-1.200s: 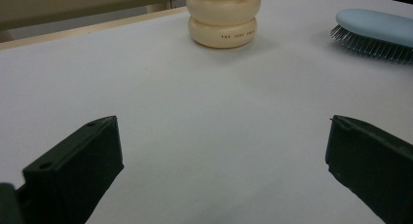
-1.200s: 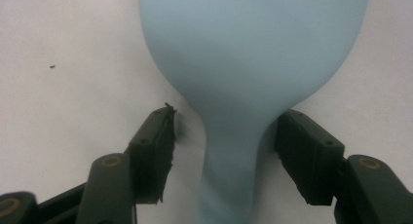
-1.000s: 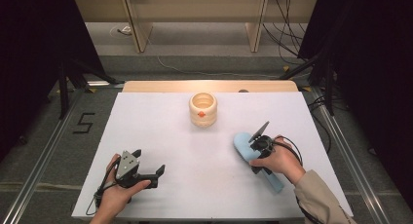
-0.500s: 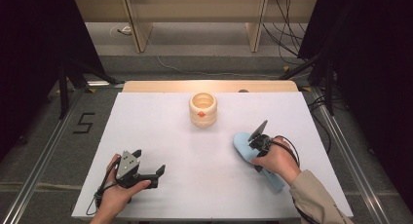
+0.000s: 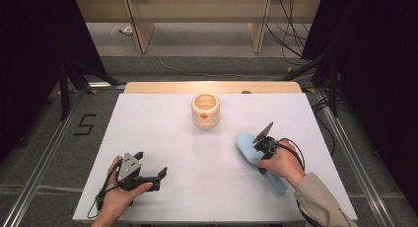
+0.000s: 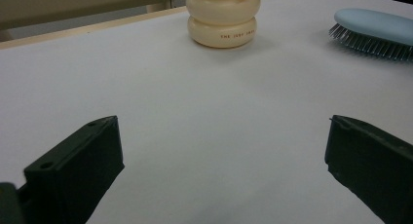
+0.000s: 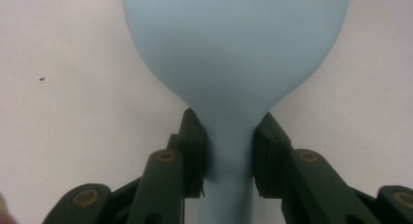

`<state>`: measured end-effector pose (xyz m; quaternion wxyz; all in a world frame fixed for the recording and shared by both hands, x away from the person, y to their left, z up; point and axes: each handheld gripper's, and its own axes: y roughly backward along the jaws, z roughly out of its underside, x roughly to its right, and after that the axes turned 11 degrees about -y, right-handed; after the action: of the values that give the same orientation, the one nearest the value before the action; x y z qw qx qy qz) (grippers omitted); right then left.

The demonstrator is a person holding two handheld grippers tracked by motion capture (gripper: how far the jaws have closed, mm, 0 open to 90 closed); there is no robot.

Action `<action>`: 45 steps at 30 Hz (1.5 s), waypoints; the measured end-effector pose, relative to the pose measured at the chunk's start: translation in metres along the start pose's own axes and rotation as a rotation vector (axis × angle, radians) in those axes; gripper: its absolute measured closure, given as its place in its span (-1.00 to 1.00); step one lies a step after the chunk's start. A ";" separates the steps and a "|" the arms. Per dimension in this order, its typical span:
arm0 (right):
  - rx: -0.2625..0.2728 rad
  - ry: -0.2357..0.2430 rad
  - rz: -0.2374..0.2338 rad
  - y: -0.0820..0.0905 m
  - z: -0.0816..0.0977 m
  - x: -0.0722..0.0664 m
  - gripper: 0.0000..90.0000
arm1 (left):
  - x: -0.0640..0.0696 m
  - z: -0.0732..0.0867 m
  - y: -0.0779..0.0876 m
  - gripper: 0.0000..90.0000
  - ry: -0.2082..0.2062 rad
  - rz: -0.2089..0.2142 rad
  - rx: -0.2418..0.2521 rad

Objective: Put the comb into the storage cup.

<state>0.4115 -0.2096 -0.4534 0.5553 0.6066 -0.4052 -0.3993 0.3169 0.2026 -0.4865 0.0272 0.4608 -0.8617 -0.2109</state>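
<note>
A light blue hairbrush (image 5: 245,144) lies bristles down on the white table (image 5: 162,118), right of centre, its handle running toward the front right. My right gripper (image 5: 260,148) stands over the brush's neck. Its jaws have just been closing and are shut on that neck, and both pads press on the hairbrush (image 7: 236,48) where the head narrows. My left gripper (image 5: 152,164) rests at the front left, open, with bare table between its jaws (image 6: 221,151). The hairbrush head (image 6: 375,27) shows far off to the right in the left gripper view.
A cream ribbed round container (image 5: 205,111) with an orange mark stands at the middle back of the table, also ahead of the left gripper (image 6: 223,19). A wooden strip borders the far edge (image 5: 212,87). Cables trail off the right side (image 5: 315,106).
Hardly anything differs from above: the right gripper stays over the brush's neck and the left hand has not moved.
</note>
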 end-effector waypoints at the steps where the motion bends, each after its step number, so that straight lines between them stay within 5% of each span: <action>1: 0.002 -0.002 -0.002 0.000 0.000 0.001 0.56 | 0.000 0.000 0.000 -1.00 0.000 0.000 0.000; 27: 0.059 -0.015 -0.092 0.002 0.007 0.016 0.57 | 0.000 0.000 0.000 -1.00 0.003 -0.002 0.000; 45: 0.185 -0.015 -0.152 0.013 0.010 0.019 0.57 | 0.000 0.000 -0.001 -0.99 0.004 -0.001 0.000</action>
<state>0.4085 -0.2316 -0.4420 0.4618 0.6814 -0.3973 -0.4056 0.3170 0.2021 -0.4871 0.0288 0.4617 -0.8614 -0.2098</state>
